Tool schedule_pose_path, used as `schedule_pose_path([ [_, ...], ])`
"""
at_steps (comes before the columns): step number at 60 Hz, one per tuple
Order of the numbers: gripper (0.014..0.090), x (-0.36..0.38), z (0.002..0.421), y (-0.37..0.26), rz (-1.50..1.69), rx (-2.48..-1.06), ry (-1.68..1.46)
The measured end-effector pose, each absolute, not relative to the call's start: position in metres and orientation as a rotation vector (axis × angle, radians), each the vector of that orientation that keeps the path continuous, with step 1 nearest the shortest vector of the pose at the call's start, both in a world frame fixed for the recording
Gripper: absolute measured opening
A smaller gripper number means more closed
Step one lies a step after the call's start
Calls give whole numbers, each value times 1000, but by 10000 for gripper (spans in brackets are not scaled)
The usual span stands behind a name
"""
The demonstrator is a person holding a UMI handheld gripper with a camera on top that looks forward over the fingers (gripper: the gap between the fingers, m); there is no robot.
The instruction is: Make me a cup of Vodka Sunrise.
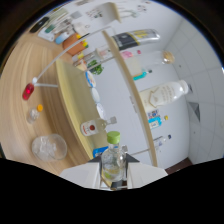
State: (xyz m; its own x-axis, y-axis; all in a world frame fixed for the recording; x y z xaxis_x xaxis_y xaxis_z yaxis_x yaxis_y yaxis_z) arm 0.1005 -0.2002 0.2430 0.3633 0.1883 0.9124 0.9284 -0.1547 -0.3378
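Note:
A clear bottle with a green cap sits between my white fingers, and my gripper is shut on its body. The bottle points forward along the fingers and seems lifted off any surface. The whole scene looks strongly tilted from here. Beyond the fingers to the left lies a wooden counter. On it stand a small clear glass and a glass bowl of ice. A bottle with a red label stands just beyond the green cap.
A red-tipped item and a small orange thing lie on the counter near the glass. Shelves beyond hold several bottles, among them a large white one and a dark one with a yellow label. White tiled wall is at the right.

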Motion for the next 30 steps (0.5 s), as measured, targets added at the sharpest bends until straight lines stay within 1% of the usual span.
schedule_pose_path([
  [5,358,102,252,-206,-624,-1685,-762],
  [12,359,113,243,-211,-316,-1763,-441],
  [16,359,122,223,-212,-207,-1796,-325],
  [21,358,131,184,-211,-93,-1875,-208],
  [30,358,149,121,-203,7,-1974,-65],
])
